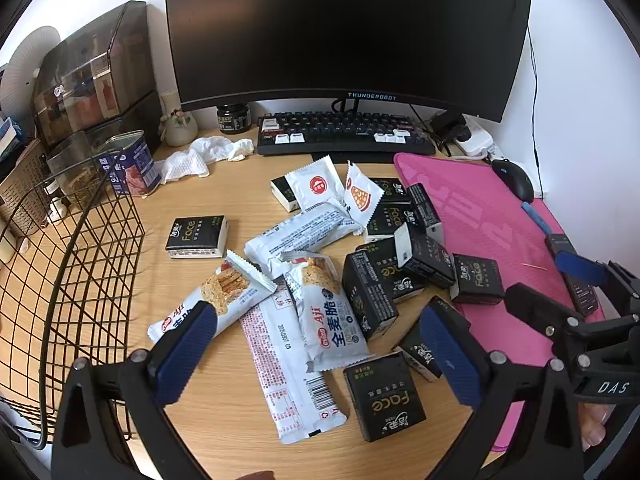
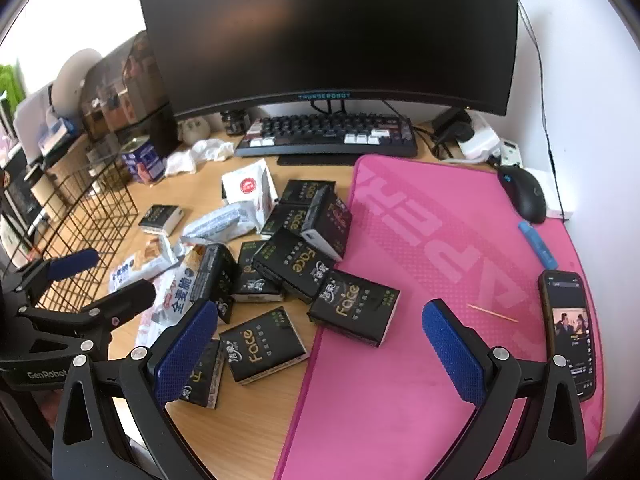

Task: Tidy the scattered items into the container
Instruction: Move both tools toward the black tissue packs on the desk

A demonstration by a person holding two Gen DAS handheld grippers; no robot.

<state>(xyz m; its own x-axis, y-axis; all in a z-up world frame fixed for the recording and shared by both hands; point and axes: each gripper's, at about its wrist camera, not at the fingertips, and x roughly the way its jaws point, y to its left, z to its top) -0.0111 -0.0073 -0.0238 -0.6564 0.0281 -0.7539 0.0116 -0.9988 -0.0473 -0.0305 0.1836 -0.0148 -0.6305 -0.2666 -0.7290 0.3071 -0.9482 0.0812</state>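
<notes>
Both of my claws hang spread and empty above the counter (image 1: 224, 408), the left claw (image 1: 318, 354) over the snack wrappers and the right claw (image 2: 320, 350) over the edge of the pink desk mat (image 2: 420, 380). Taking the wire basket (image 1: 80, 272) as my landmark, nothing lies inside it that I can see. Nearest my left claw, just beside the basket's open side, sits an Aji wholewheat cracker packet (image 1: 208, 304), with a long white barcoded wrapper (image 1: 288, 376) and a second Aji packet (image 1: 332, 320) farther from it. Beyond those, well away from the basket, black "Face" tissue packs (image 2: 264, 344) lie heaped and overlapping, some spilling onto the mat. One lone tissue pack (image 1: 197, 237) rests close to the basket. My worry is slippery film: a shallow pinch on the cracker packet could let it slide out, or drag the wrapper under it. Grabbing into the heap could topple neighbouring packs. The basket's floor and far wall are cut off, and how many tissue packs are buried I cannot tell. Farthest back, the keyboard (image 1: 344, 136) sits under the monitor (image 1: 344, 32).
</notes>
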